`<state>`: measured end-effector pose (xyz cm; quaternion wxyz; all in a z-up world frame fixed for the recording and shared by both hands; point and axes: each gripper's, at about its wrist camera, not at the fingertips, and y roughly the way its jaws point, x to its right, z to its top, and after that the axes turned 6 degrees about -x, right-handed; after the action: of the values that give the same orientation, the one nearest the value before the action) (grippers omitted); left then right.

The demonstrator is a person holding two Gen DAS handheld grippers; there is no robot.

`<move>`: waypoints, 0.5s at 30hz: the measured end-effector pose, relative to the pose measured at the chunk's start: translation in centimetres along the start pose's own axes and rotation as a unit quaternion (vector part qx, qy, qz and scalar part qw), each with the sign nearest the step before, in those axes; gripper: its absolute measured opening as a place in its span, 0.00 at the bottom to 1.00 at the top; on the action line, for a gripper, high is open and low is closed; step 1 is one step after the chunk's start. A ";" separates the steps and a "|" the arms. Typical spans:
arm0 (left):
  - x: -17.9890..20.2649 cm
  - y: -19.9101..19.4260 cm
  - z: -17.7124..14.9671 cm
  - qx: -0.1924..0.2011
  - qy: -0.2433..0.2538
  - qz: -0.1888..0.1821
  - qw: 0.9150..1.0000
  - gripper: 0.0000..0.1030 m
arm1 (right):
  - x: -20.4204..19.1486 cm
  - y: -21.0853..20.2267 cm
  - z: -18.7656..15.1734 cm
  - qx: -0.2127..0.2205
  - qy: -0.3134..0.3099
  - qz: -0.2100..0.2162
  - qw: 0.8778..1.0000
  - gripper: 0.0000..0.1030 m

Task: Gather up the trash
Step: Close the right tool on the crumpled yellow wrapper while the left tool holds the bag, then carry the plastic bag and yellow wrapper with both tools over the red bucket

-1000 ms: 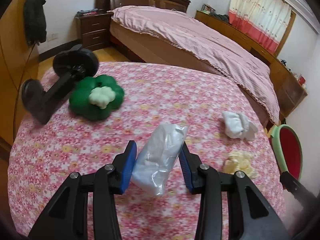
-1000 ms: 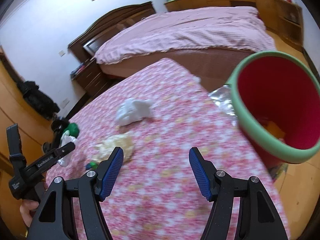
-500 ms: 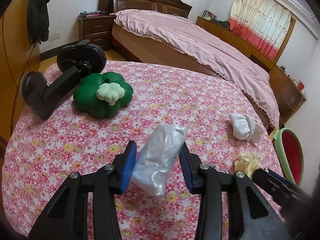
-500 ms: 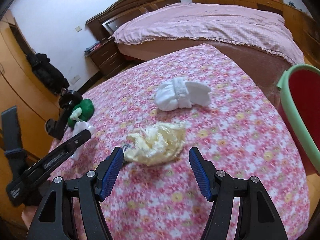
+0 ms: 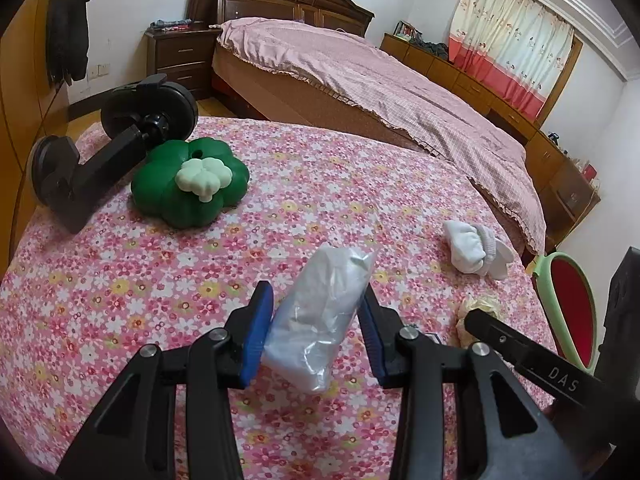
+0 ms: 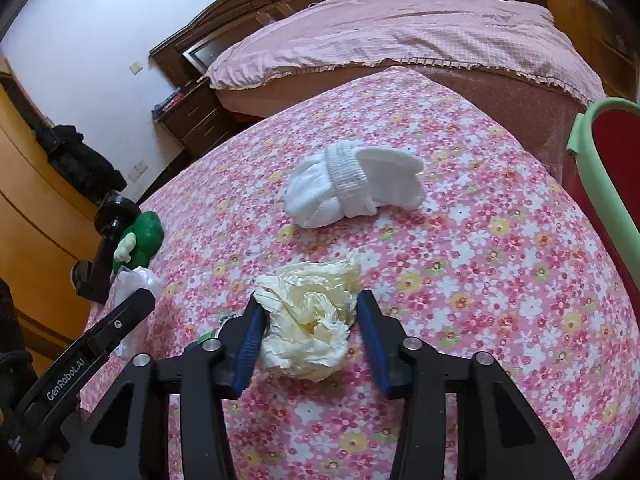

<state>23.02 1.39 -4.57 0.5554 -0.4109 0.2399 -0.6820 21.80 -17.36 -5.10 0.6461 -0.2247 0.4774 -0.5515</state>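
My left gripper (image 5: 316, 328) is shut on a clear plastic bag (image 5: 324, 300), held just above the floral tablecloth (image 5: 340, 184). A crumpled cream wad (image 6: 308, 316) lies on the cloth between the blue pads of my right gripper (image 6: 310, 328). Its jaws are closing, and both pads touch the wad's sides. The same wad (image 5: 480, 304) peeks out beside a right finger in the left wrist view. A red bin with a green rim (image 6: 600, 152) stands off the table's right edge.
A rolled white sock (image 6: 348, 188) lies beyond the wad. A green flower-shaped object (image 5: 188, 184) and a black stand (image 5: 112, 148) sit at the far left of the table. A bed with a pink cover (image 5: 380, 76) stands behind.
My right gripper swung from the bin to the cream wad, came down over it, and its jaws narrowed onto it. My left gripper kept the bag and stayed put.
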 end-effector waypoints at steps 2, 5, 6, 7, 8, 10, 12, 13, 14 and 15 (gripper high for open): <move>0.0 0.0 -0.1 0.002 0.001 0.003 1.000 0.42 | 0.0 -0.6 -0.1 0.006 -0.001 0.001 1.000 0.34; 0.1 0.1 -0.1 0.003 0.004 0.004 1.000 0.42 | 0.1 -1.7 -0.5 0.016 -0.005 0.001 1.000 0.30; 0.2 0.1 -0.1 0.003 0.006 0.003 1.000 0.42 | 0.1 -2.1 -0.7 0.020 -0.006 0.000 1.000 0.30; 0.2 0.2 -0.1 0.003 0.007 0.002 1.000 0.42 | 0.2 -2.6 -1.0 0.025 -0.006 0.000 1.000 0.29; 0.3 0.3 -0.1 0.003 0.009 0.002 1.000 0.42 | 0.3 -2.9 -1.2 0.029 -0.005 0.001 1.000 0.29; 0.4 0.3 -0.1 0.003 0.012 0.001 1.000 0.42 | 0.8 -3.8 -1.7 0.035 0.003 0.004 0.999 0.28; 0.5 0.2 -0.1 0.005 0.014 -0.002 1.000 0.42 | 1.2 -4.6 -2.3 0.041 0.009 0.002 0.999 0.28; 0.6 0.1 -0.1 0.007 0.016 -0.003 1.000 0.42 | 1.4 -5.1 -2.6 0.044 0.012 0.000 0.999 0.28; 0.7 0.1 -0.2 0.008 0.017 -0.003 1.000 0.42 | 1.7 -5.4 -2.9 0.046 0.017 -0.001 0.999 0.28; 0.7 0.0 -0.2 0.010 0.019 -0.004 1.000 0.42 | 2.1 -6.0 -3.3 0.049 0.022 0.000 0.999 0.28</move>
<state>22.84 0.66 -4.44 0.5521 -0.3937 0.2419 -0.6940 15.86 -20.25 -2.43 0.6456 -0.1801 0.4639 -0.5793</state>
